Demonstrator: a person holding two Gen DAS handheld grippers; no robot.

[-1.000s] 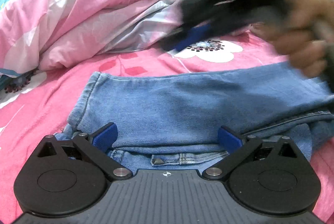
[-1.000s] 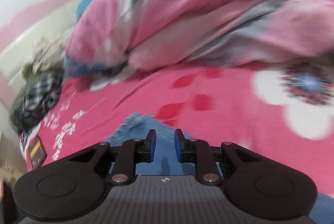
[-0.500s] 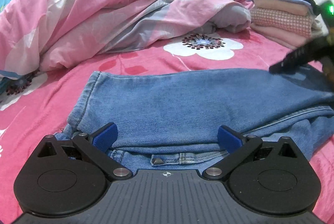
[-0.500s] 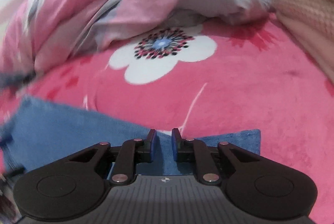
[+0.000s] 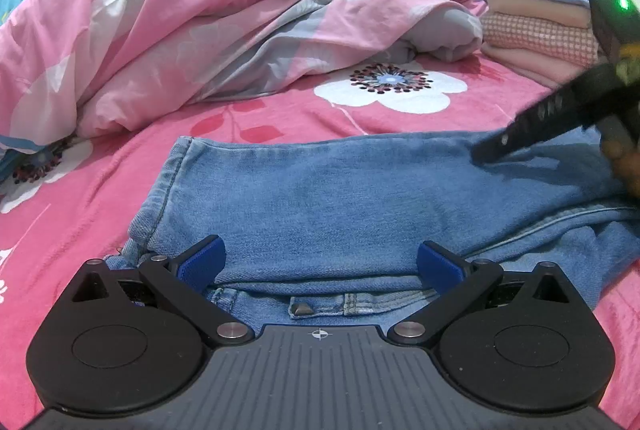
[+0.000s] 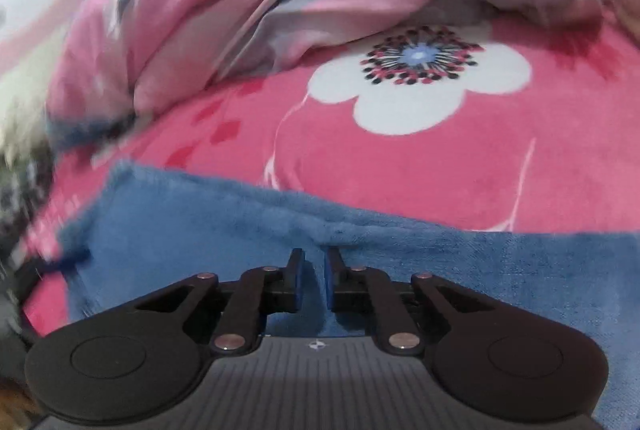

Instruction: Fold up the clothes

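Note:
Folded blue jeans (image 5: 360, 197) lie flat on the pink floral bed sheet (image 5: 400, 117), waistband and button nearest the left wrist camera. My left gripper (image 5: 320, 264) stands wide open at the near waistband edge, its blue pads on either side of the denim fold without pressing it. My right gripper (image 6: 313, 278) hovers over the right part of the jeans (image 6: 200, 230), pointing down at the cloth. Its jaws are closing to a narrow slit with nothing between the pads. In the left wrist view the right gripper (image 5: 492, 145) reaches in from the right edge, held by a hand.
A crumpled pink and grey duvet (image 5: 200, 29) is heaped along the far side of the bed. A stack of folded clothes (image 5: 536, 29) sits at the far right. A large white flower print (image 6: 420, 89) marks the sheet beyond the jeans.
The right gripper swept from the far left across to the right side of the jeans and dropped close to the denim, its jaws narrowing. The left gripper and the jeans stayed still.

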